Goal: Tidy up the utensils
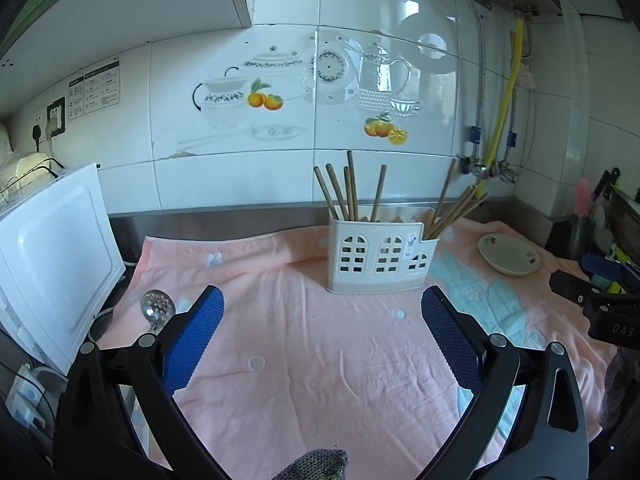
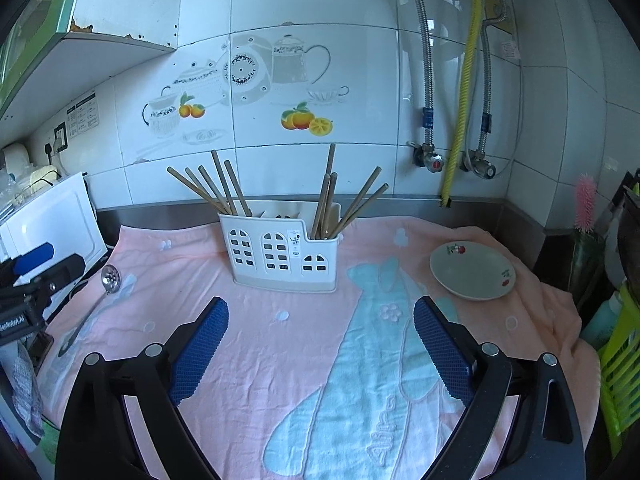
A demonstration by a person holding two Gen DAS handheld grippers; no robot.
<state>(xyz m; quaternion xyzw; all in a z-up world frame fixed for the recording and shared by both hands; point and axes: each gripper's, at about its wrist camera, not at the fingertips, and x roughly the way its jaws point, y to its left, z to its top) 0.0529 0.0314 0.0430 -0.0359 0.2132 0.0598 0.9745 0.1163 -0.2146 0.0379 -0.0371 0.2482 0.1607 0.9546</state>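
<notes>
A white plastic utensil holder [image 1: 378, 258] [image 2: 282, 252] stands on the pink towel [image 1: 320, 352] [image 2: 280, 344] near the wall, with several wooden chopsticks [image 1: 350, 188] [image 2: 224, 192] upright in it. A metal slotted spoon [image 1: 157, 305] [image 2: 110, 278] lies on the towel at the left, its handle partly hidden behind my left finger. My left gripper [image 1: 322, 300] is open and empty, above the towel in front of the holder. My right gripper [image 2: 320, 310] is open and empty, also in front of the holder. The right gripper shows at the right edge of the left wrist view [image 1: 600, 304].
A small white saucer [image 1: 509, 254] [image 2: 472, 274] with a red print sits on the towel at the right. A white microwave [image 1: 52, 256] [image 2: 48, 216] stands at the left. Pipes and valves [image 2: 452, 160] run down the tiled wall. A green basket [image 2: 620, 368] is at the right edge.
</notes>
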